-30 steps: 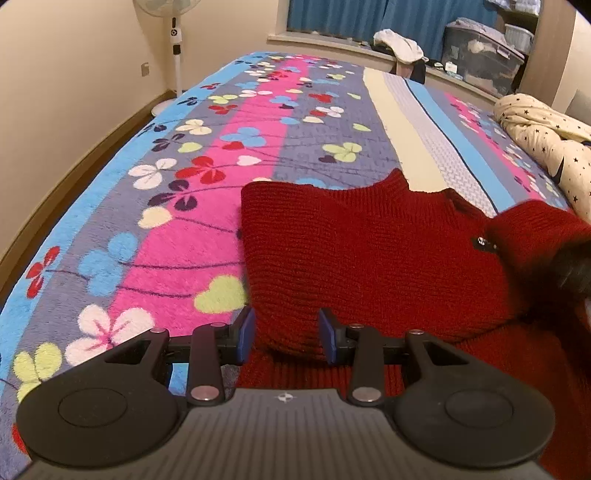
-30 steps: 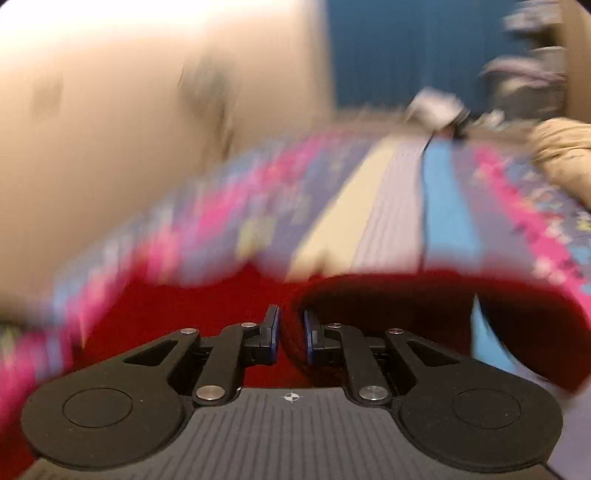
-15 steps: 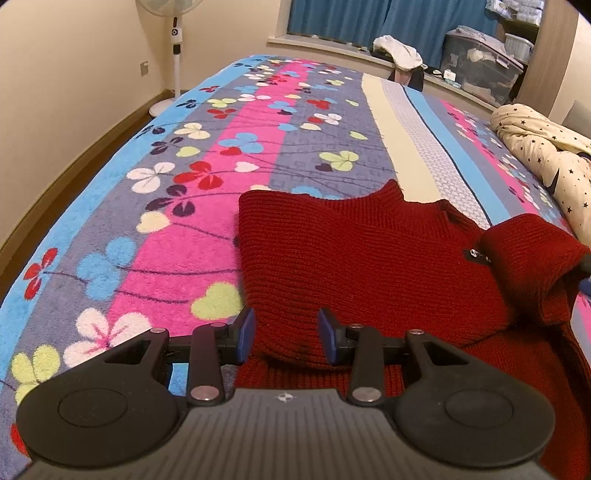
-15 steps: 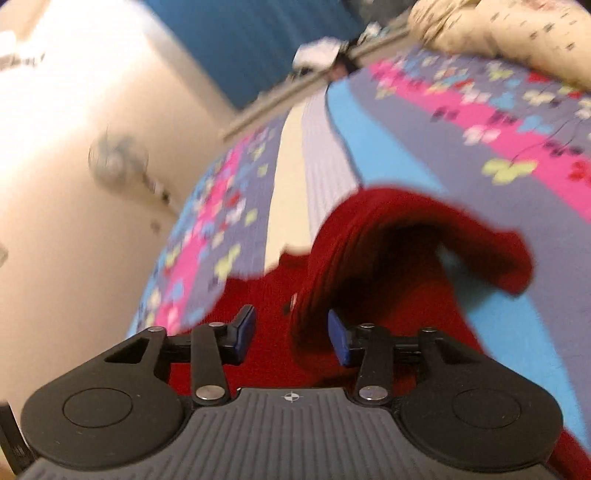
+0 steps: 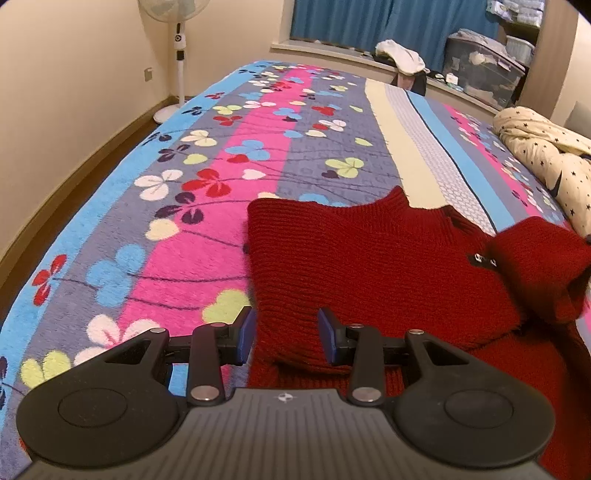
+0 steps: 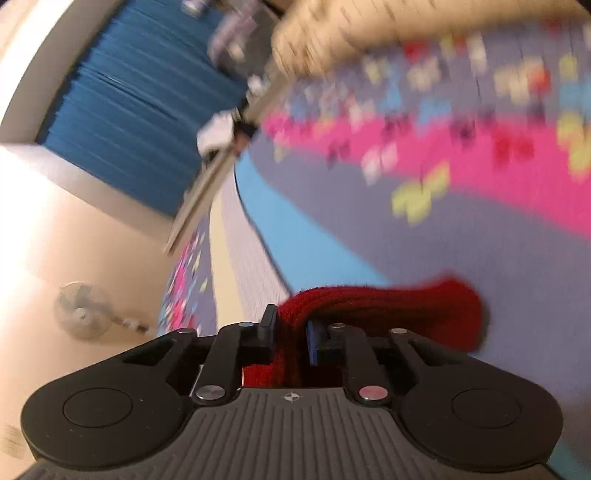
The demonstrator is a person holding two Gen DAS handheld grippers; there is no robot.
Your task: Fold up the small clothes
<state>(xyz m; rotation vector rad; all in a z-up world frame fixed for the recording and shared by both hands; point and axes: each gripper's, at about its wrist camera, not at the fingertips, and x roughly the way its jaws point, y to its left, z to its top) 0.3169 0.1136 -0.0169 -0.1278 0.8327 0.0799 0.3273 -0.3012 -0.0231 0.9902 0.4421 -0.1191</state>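
A standing fan (image 5: 173,22) is seen at the far left, by the wall, well left of the red sweater (image 5: 369,266). The sweater is laid partly folded on the flowered bedspread (image 5: 177,229), toward the bed's near right part. The left gripper (image 5: 286,338) is held over the sweater's near left corner; its jaws are set partly apart, a fold of knit lies between them, and whether the pads press on it cannot be told. To the right of the sweater's body, a sleeve (image 5: 535,266) is seen lifted and doubled over. Further right, a star-print quilt (image 5: 546,155) is bunched on the bed. In the right wrist view, which is rolled and blurred, the right gripper (image 6: 290,338) has just closed its jaws, and they are clamped narrowly on the sleeve's red knit (image 6: 388,306), which is raised above the bedspread.
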